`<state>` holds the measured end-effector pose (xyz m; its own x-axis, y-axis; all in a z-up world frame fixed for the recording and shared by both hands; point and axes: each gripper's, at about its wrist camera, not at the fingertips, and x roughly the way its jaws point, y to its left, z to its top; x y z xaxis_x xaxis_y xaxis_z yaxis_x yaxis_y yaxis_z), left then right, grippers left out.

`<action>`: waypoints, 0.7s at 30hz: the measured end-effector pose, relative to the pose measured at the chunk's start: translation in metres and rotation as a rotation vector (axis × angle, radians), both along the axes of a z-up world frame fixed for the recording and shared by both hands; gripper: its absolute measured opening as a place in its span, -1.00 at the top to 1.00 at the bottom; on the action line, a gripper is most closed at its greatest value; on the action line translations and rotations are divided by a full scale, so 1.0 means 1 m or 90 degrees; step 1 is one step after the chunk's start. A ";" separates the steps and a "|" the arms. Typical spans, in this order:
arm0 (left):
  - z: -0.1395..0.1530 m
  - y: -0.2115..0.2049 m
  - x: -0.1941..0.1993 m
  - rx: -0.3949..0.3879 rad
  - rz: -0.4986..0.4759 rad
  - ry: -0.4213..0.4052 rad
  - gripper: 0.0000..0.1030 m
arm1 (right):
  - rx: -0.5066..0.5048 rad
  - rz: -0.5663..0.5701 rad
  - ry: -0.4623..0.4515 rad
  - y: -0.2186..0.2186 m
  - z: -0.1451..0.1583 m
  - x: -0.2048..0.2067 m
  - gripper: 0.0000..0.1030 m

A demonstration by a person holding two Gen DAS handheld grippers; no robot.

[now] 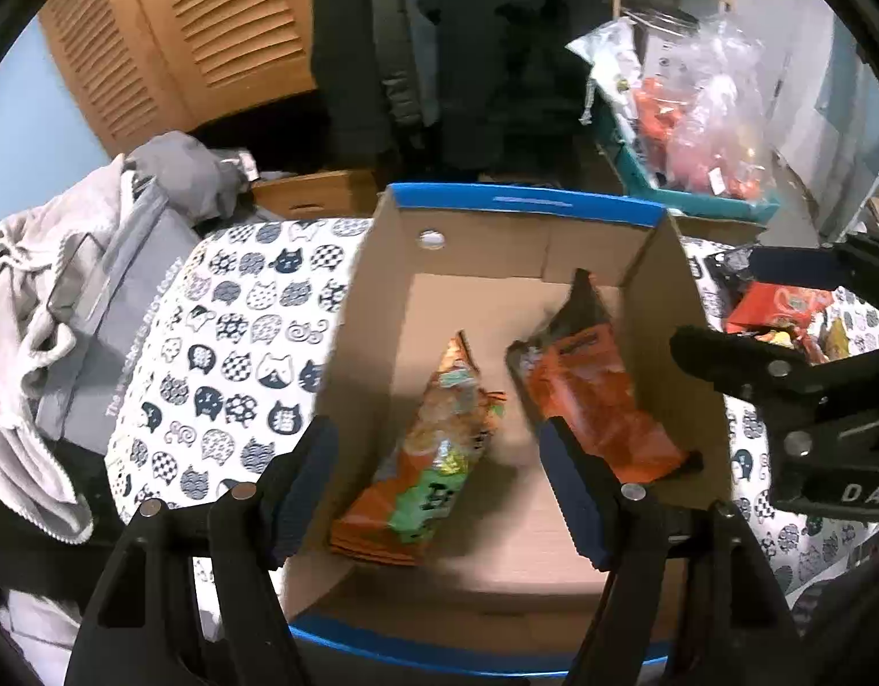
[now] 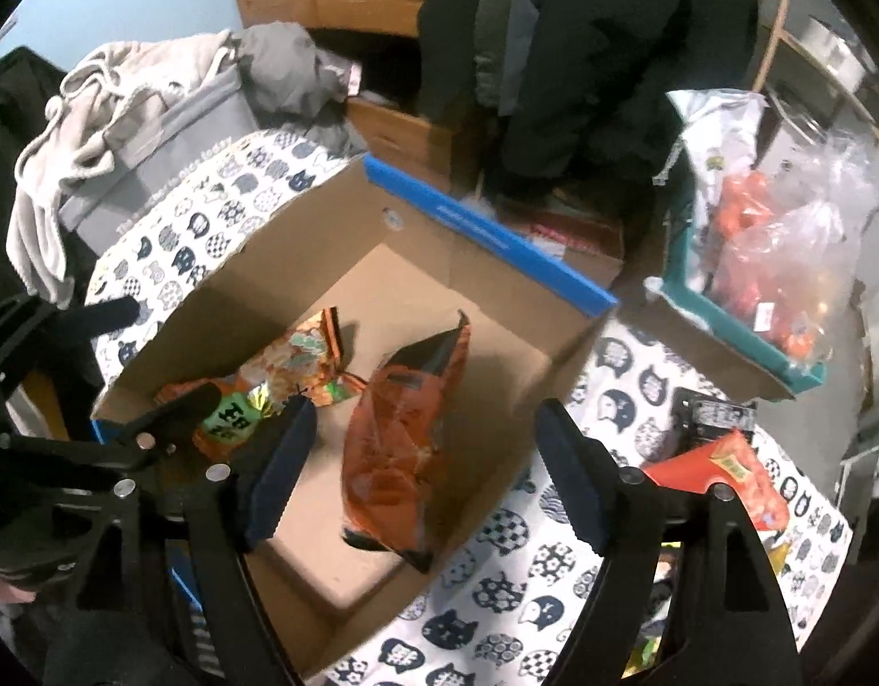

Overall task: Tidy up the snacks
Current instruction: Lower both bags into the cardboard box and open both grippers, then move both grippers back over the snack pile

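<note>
Both the left claw (image 1: 439, 480) and right claw (image 2: 425, 474) hung apart, empty, over the blue-rimmed brown cardboard box (image 1: 525, 204), where an orange-green snack bag (image 1: 433, 451) and a crinkled orange snack bag (image 1: 593, 400) lay.

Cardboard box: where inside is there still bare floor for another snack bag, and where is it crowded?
Inside the cardboard box, bare floor lies along the far wall behind both bags and at the near end. The middle is crowded: the green-and-orange bag lies beside the orange bag, which leans against the right wall.

A lived-in home bedroom is shown: louvered wooden closet doors (image 1: 210, 28), dark coats (image 2: 599, 46) hung beside them, crumpled clothes (image 1: 33, 308) piled below, and a cat-print cloth (image 1: 233, 343) spread nearby.
</note>
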<state>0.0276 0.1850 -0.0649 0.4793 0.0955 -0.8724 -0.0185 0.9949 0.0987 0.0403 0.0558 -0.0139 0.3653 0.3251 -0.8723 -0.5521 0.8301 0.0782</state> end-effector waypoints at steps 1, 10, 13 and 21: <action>0.000 -0.003 0.000 -0.002 -0.002 0.000 -0.44 | -0.002 -0.007 -0.002 -0.004 0.001 -0.001 -0.55; 0.002 -0.034 0.006 -0.024 -0.031 -0.002 -0.44 | -0.012 -0.077 0.000 -0.071 0.003 -0.012 -0.56; 0.006 -0.050 0.006 -0.029 -0.053 -0.003 -0.44 | -0.015 -0.106 0.010 -0.098 0.001 -0.016 -0.56; 0.011 -0.108 0.001 -0.008 -0.135 -0.010 -0.49 | -0.030 -0.173 0.023 -0.165 -0.005 -0.031 -0.56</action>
<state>0.0289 0.0769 -0.0541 0.5016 -0.0199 -0.8649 0.1895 0.9780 0.0874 0.0089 -0.1089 -0.0185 0.4026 0.1786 -0.8978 -0.3065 0.9505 0.0517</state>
